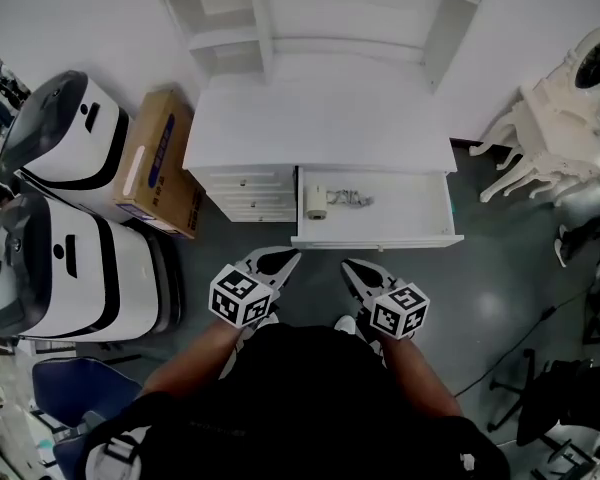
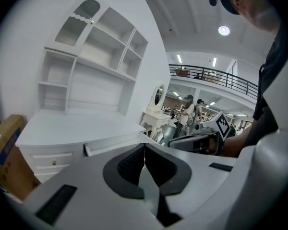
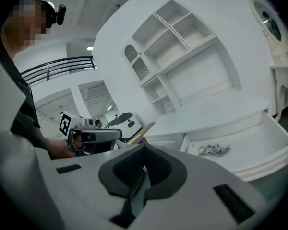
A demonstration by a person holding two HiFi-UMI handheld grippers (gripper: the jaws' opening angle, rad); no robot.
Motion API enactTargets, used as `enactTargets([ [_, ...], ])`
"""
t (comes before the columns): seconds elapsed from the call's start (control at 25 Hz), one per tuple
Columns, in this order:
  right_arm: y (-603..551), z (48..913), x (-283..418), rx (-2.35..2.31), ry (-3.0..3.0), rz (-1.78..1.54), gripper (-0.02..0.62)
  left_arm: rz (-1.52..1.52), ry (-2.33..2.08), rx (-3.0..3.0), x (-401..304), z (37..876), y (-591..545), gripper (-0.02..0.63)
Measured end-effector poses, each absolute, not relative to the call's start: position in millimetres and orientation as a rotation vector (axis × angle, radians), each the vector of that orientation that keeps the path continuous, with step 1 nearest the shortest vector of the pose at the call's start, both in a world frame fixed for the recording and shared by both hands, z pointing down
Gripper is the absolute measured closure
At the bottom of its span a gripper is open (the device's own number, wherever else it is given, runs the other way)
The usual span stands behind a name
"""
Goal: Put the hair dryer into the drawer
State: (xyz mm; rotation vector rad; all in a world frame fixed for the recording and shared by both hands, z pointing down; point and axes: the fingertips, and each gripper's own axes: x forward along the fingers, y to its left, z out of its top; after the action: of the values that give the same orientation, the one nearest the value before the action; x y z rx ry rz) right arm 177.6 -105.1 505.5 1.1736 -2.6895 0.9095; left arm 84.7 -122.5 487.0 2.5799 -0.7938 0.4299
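Observation:
The white drawer (image 1: 380, 238) of the desk stands pulled out. In it lie a cream hair dryer (image 1: 317, 201) at the left end and its bunched grey cord (image 1: 350, 199) beside it. The cord (image 3: 214, 150) also shows in the right gripper view, inside the drawer (image 3: 271, 152). My left gripper (image 1: 283, 259) and right gripper (image 1: 353, 267) hover side by side just in front of the drawer's front edge, both shut and holding nothing. In the gripper views the left gripper (image 2: 144, 150) and the right gripper (image 3: 144, 169) have their jaws pressed together.
The white desk top (image 1: 320, 128) carries a shelf hutch (image 1: 320, 18). A cardboard box (image 1: 160, 163) and two white machines (image 1: 65, 133) (image 1: 60, 268) stand at the left. At the right there is a white ornate vanity chair (image 1: 545, 138). Dark cables and a stand (image 1: 540, 408) lie on the floor at the right.

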Motion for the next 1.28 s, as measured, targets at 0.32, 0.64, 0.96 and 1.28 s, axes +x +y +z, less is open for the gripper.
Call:
enactTargets([
  [0.32, -107.0, 499.7, 140.4, 1.240, -2.670, 0.847, 0.571, 0.427, -0.737, 2.582, 53.2, 493.1, -128.5, 0.595],
  [0.64, -107.9, 500.2, 137.8, 1.266, -2.655, 0.842, 0.571, 0.398, -0.727, 2.605, 52.6, 485.1, -135.4, 0.595],
  [0.96, -103.2, 501.7, 148.3, 1.268, -2.646, 0.839, 0.571, 0.391, -0.713, 2.608, 64.3, 484.1, -126.5, 0.595],
  [1.28, -93.4, 501.1, 149.5, 1.266, -2.651, 0.816, 0.571, 0.410, -0.709, 2.611, 66.4, 484.4, -112.6, 0.595],
])
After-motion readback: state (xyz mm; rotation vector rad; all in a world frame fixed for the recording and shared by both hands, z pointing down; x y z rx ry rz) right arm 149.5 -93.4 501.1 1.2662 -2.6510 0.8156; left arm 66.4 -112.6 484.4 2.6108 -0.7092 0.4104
